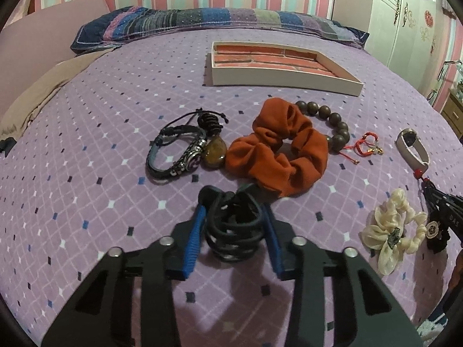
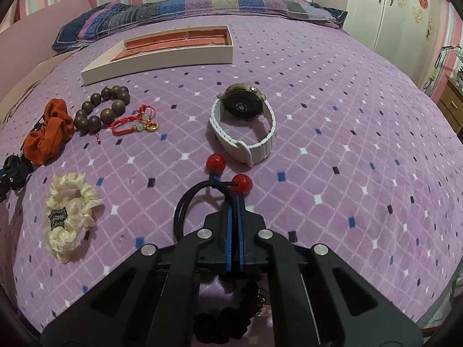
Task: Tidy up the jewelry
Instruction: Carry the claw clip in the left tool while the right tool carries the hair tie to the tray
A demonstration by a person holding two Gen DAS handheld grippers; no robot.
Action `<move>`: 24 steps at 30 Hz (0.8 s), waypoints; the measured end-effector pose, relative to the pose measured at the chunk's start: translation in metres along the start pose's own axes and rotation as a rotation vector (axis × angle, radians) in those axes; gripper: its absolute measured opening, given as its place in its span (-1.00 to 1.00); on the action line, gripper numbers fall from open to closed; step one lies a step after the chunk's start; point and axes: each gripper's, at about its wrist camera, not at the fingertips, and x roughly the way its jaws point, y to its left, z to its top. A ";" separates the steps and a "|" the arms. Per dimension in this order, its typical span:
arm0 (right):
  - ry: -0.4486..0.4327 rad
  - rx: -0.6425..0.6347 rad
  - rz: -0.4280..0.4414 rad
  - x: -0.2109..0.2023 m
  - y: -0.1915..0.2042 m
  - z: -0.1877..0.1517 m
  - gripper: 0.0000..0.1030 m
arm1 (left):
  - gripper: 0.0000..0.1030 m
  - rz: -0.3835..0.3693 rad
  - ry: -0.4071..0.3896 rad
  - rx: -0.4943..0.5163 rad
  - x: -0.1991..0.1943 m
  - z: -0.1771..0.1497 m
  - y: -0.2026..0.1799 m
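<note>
Low in the frame, my left hand-held gripper (image 1: 234,199) is clamped on a bundle of black hair ties (image 1: 231,228) lying on the bed (image 1: 86,196). My right hand-held gripper (image 2: 235,199) is pinched together on a black tie with red beads (image 2: 199,193). The tray (image 1: 283,79) sits upper centre, beyond the orange scrunchie (image 1: 277,150).
</note>
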 end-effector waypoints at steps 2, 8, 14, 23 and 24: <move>-0.008 0.000 0.016 -0.003 0.000 0.001 -0.93 | -0.28 0.000 -0.001 -0.001 -0.001 0.000 0.000; -0.066 -0.022 0.045 -0.017 0.005 0.009 -0.93 | -0.28 -0.008 -0.010 -0.018 -0.008 0.001 0.004; -0.105 -0.035 0.078 -0.024 0.011 0.022 -0.93 | -0.28 -0.016 -0.039 -0.015 -0.021 0.010 0.005; -0.196 -0.071 0.118 -0.026 0.024 0.076 -0.93 | -0.28 -0.069 -0.107 -0.017 -0.033 0.072 0.007; -0.207 -0.080 0.118 -0.024 0.026 0.086 -0.93 | -0.28 -0.067 -0.116 -0.011 -0.030 0.084 0.006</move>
